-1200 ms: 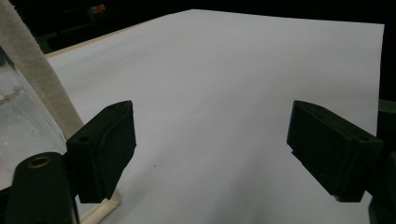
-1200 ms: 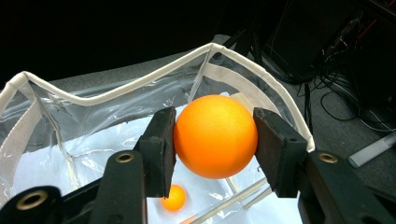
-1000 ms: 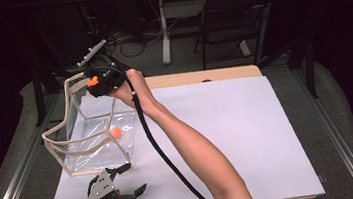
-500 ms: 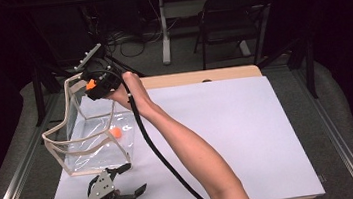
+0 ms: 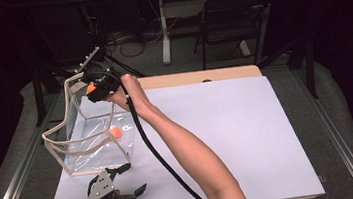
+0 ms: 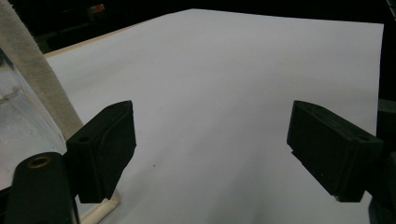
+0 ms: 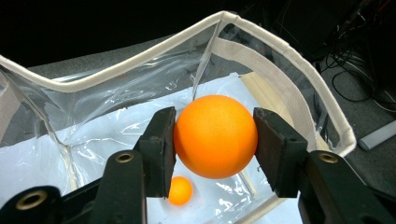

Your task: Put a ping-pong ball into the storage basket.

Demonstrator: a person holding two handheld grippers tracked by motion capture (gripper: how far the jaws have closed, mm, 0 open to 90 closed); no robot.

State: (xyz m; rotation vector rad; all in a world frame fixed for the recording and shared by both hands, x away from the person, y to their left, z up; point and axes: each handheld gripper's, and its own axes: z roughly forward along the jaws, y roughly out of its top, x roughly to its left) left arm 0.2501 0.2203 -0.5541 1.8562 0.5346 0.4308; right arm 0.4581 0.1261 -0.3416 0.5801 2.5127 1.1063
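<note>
Gripping orange ball [image 7: 215, 136] | right tool [image 7: 215, 140] | above clear bag [image 7: 280, 65]

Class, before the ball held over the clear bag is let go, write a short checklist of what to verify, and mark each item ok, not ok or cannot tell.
1. Right gripper clamps the orange ball on both sides: ok.
2. Ball is above the clear bag opening: ok.
3. Bag mouth stands open, rim upright: ok.
4. Second ball on the bag floor leaves room: ok.
5. Left gripper open, holding nothing, beside the bag: ok.
6. Bag will stay put on landing: cannot tell.
</note>
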